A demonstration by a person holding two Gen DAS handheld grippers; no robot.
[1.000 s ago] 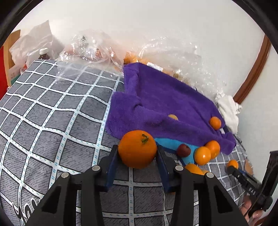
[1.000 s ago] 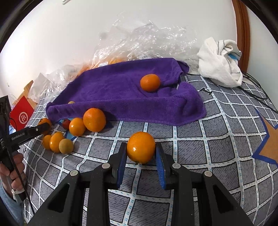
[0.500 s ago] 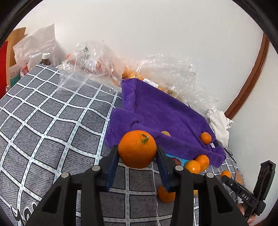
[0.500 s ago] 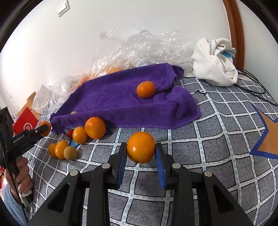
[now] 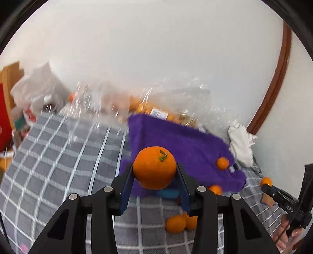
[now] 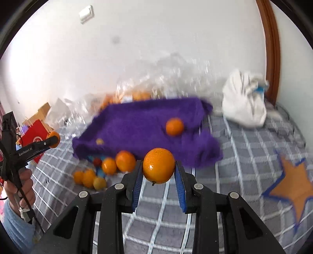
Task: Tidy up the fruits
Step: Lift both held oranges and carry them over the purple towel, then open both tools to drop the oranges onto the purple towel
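Two oranges ride in my jaws above the checked bedspread (image 5: pixel 58 156): my left gripper (image 5: pixel 154 175) clamps a stemmed orange (image 5: pixel 154 168), my right gripper (image 6: pixel 158 170) pinches a smaller orange (image 6: pixel 158 166). Between them, loose fruits (image 6: pixel 109 168) cluster beside the purple towel (image 6: pixel 140 125).

A grey bedspread (image 6: pixel 244 148) with a white grid covers the bed, and there's an orange star (image 6: pixel 293 187) edged in blue printed on it at the right. Over by the wall sits a crumpled white cloth (image 6: pixel 244 105), beside the brown door frame (image 6: pixel 271 48). Far left: a red box (image 6: pixel 34 138), blurred, and a light switch (image 6: pixel 86 14) high on the white wall (image 5: pixel 156 48).
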